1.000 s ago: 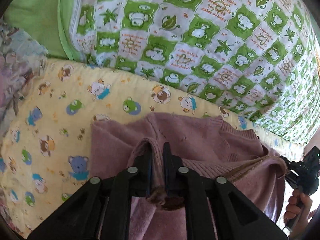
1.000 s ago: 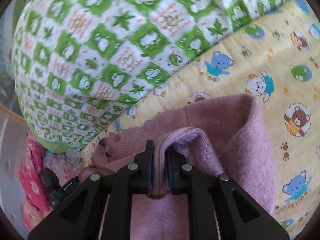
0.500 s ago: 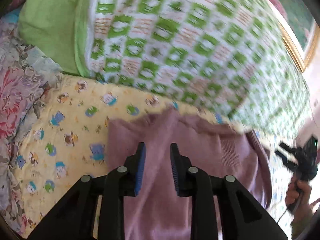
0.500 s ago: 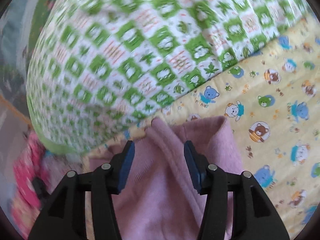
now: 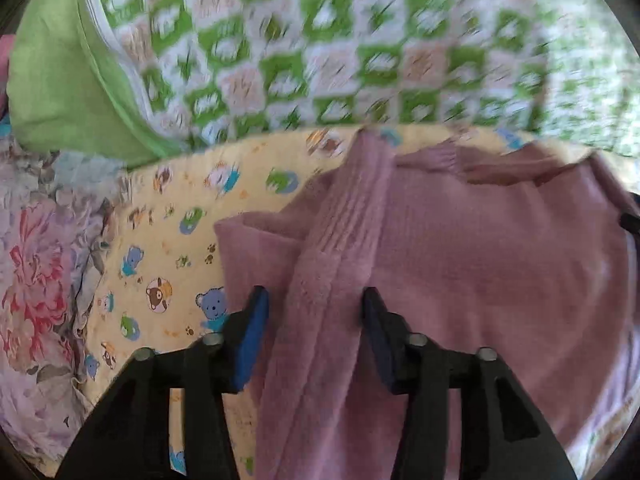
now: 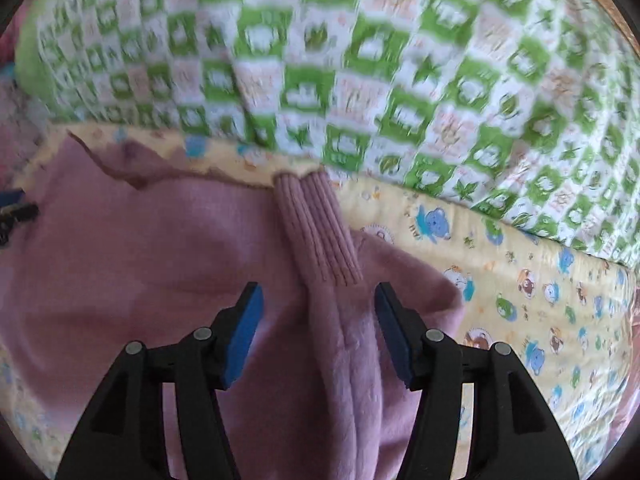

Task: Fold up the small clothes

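Note:
A small mauve knitted sweater [image 5: 480, 264] lies flat on a yellow sheet printed with cartoon bears [image 5: 172, 240]. In the left wrist view one sleeve [image 5: 340, 240] lies folded over the body, its ribbed cuff pointing away. My left gripper [image 5: 314, 312] is open, its jaws on either side of that sleeve without gripping it. In the right wrist view the sweater [image 6: 140, 260] shows its other sleeve [image 6: 320, 240] folded in the same way. My right gripper [image 6: 318, 308] is open and straddles it.
A green and white checked quilt [image 5: 340, 40] is piled along the far edge of the yellow sheet, also in the right wrist view [image 6: 360, 60]. A floral bedcover [image 5: 36, 280] lies at the left. The yellow sheet [image 6: 540, 300] extends to the right.
Both grippers were shut on folds of the sweater a second ago. They have let go, opened wide and pulled back, leaving each sleeve folded over the body.

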A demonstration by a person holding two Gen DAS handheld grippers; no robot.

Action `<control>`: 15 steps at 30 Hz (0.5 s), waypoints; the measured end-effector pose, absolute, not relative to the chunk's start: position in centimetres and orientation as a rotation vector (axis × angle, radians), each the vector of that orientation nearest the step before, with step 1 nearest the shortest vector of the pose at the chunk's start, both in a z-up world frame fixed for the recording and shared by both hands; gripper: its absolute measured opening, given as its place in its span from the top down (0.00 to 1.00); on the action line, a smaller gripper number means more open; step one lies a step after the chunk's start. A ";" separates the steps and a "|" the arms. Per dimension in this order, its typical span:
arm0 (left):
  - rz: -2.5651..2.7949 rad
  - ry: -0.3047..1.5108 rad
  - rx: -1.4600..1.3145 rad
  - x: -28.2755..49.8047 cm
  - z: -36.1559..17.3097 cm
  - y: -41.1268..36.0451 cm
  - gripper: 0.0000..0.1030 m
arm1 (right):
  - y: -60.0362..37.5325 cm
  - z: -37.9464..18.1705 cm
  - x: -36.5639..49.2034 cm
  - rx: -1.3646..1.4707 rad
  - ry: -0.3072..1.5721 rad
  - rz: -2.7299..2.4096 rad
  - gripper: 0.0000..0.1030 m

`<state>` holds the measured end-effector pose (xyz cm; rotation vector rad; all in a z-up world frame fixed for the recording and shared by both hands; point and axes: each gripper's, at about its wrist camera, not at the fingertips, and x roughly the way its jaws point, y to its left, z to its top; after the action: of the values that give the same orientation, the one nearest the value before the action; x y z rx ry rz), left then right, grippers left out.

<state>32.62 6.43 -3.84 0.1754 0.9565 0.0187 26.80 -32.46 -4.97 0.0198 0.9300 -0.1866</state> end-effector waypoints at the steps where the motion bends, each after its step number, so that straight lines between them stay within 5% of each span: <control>1: 0.016 0.978 0.148 33.2 -4.2 6.9 0.92 | -33.0 -5.1 26.9 0.055 0.941 -0.188 0.92; 5: 0.021 0.947 0.026 33.8 -2.8 9.4 0.93 | -38.6 -3.4 25.0 0.343 0.827 -0.242 0.93; 9: 0.085 0.980 -0.004 35.1 -4.3 11.1 0.92 | -42.0 -6.1 25.7 0.459 0.911 -0.278 0.91; 15: 0.120 0.948 -0.061 33.4 -3.4 12.4 0.69 | -41.5 -4.7 23.3 0.497 0.847 -0.296 0.63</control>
<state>33.39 12.43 -3.41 -0.0610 0.9480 0.1200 23.30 -41.51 -4.68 0.4967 0.8466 -0.2957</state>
